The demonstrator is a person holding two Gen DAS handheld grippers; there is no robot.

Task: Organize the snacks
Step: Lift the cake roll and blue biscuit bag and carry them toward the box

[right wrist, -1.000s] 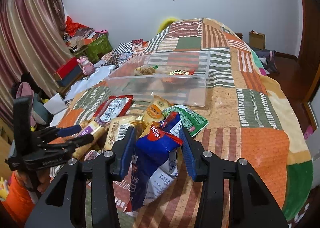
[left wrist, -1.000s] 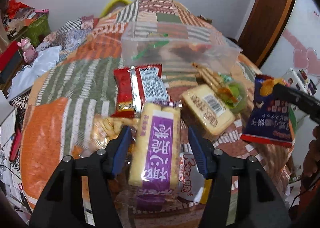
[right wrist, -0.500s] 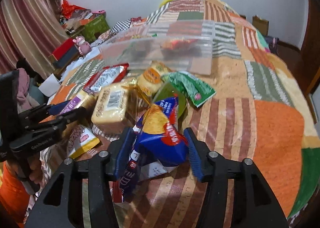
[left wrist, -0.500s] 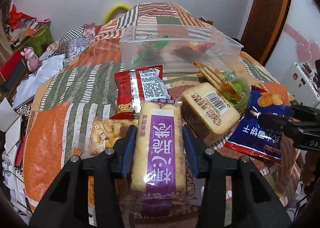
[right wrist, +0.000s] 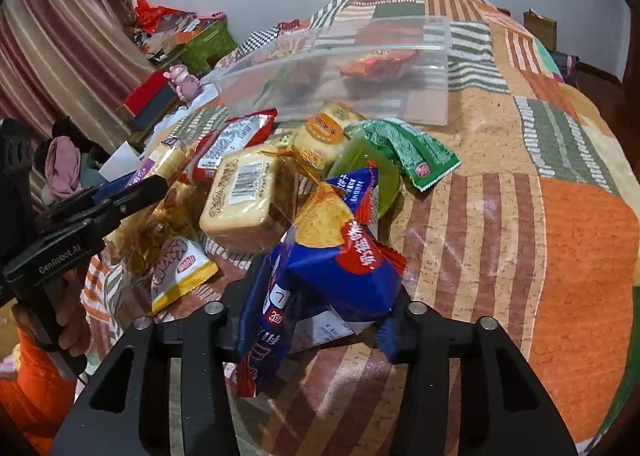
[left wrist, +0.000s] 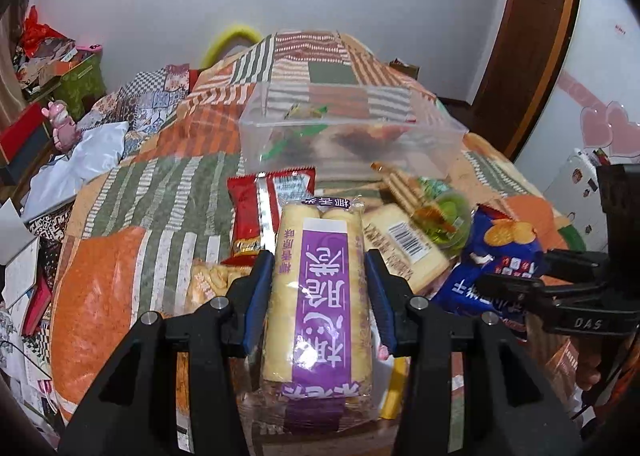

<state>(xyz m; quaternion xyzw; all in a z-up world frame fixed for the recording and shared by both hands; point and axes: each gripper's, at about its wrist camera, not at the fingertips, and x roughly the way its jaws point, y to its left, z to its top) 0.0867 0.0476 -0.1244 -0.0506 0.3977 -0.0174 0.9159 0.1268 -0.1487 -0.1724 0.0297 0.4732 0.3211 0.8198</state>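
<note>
My left gripper (left wrist: pixel 318 260) is shut on a long cracker pack with a purple label (left wrist: pixel 320 296), and its blue pads press both sides. The pack hangs just above the snack pile. The jaws of my right gripper (right wrist: pixel 324 288) are closing, with a crumpled blue chip bag (right wrist: pixel 340 256) pinched between them low over the quilt. The bag hides that gripper's fingertips. Beyond the pile stands a clear plastic bin (left wrist: pixel 340 143) holding a few snacks. The left wrist view also shows the right gripper (left wrist: pixel 520 284) with the blue bag (left wrist: pixel 500 240) at the right.
Loose snacks lie on the patchwork quilt (right wrist: pixel 520 215): a red packet (left wrist: pixel 256 211), a barcoded bread pack (right wrist: pixel 244 199), a green jelly cup (left wrist: pixel 448 215), a green packet (right wrist: pixel 408 151) and a yellow-white packet (right wrist: pixel 180 268). Boxes and clutter sit off the bed's left side.
The left jaws closed onto the purple pack and raised it a little. The right gripper sank toward the quilt with the blue bag, and its jaws widened, then narrowed again.
</note>
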